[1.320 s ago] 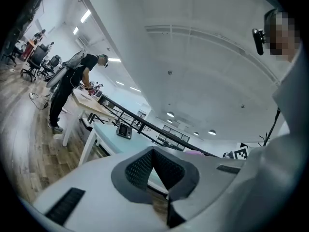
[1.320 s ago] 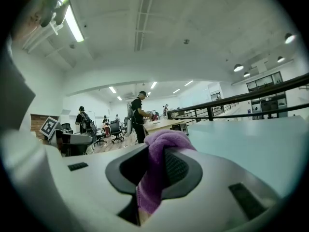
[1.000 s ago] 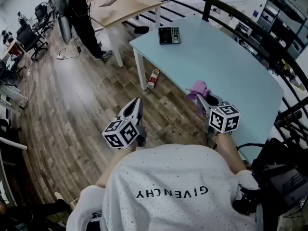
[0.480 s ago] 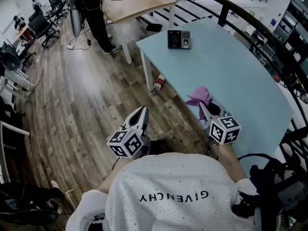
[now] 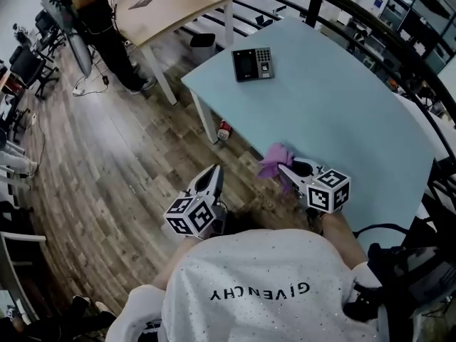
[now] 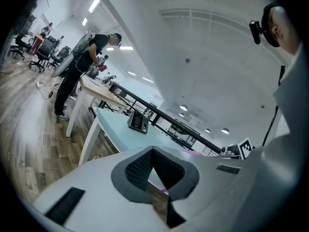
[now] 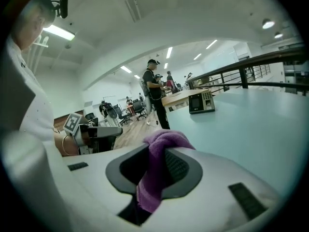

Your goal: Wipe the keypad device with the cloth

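The dark keypad device [image 5: 253, 64] lies at the far left corner of the light blue table [image 5: 342, 105]; it also shows far off as the keypad [image 6: 138, 122] and the keypad [image 7: 201, 102]. My right gripper [image 5: 287, 169] is shut on a purple cloth [image 5: 276, 159] over the table's near edge, well short of the keypad. In the right gripper view the cloth [image 7: 155, 168] hangs between the jaws of that gripper [image 7: 157, 146]. My left gripper [image 5: 215, 171] hovers over the wood floor to the left of the table. Its jaws [image 6: 153, 151] meet with nothing between them.
A person [image 5: 100, 20] stands at a wooden table [image 5: 171, 6] at the back left. A red-and-white bottle [image 5: 224, 130] lies on the floor by the blue table's leg. A black railing [image 5: 370, 41] runs behind the table. Office chairs [image 5: 28, 63] stand at far left.
The right gripper, still shut on the cloth, has shifted a little left along the table's near edge. The left gripper stays shut. The head view has swung slightly.
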### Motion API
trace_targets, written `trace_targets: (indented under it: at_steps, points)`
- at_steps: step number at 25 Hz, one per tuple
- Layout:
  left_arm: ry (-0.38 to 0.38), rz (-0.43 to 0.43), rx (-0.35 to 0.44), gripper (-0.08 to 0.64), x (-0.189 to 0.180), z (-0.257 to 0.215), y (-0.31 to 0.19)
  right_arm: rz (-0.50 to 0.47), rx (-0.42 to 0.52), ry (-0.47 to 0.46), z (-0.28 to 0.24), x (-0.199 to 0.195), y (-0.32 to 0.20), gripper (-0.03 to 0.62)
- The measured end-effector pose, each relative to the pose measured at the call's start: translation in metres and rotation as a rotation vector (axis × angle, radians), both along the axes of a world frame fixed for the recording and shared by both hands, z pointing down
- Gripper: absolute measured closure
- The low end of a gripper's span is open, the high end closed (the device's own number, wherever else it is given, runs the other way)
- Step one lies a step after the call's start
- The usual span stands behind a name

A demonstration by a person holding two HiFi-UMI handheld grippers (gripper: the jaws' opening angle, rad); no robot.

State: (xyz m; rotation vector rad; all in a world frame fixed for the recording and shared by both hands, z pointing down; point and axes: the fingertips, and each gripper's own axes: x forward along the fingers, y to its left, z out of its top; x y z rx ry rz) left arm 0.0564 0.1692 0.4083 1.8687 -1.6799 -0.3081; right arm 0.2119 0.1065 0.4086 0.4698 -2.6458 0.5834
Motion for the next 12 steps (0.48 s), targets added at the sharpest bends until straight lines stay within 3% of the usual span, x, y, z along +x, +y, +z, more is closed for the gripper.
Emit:
trace_targets:
  at_steps: [5,8,12]
  points:
    - [0.006,0.069,0.031,0.56,-0.062,-0.006,-0.05,-0.006,0.027,-0.011,-0.008,-0.073,-0.032,0.526]
    - [-0.052,0.106,0.009,0.56,-0.096,-0.012,-0.073,-0.047,0.082,0.032,-0.012,-0.114,-0.043,0.526]
    - [-0.035,0.133,0.005,0.56,-0.139,-0.02,-0.093,-0.044,0.09,0.07,-0.008,-0.159,-0.052,0.526]
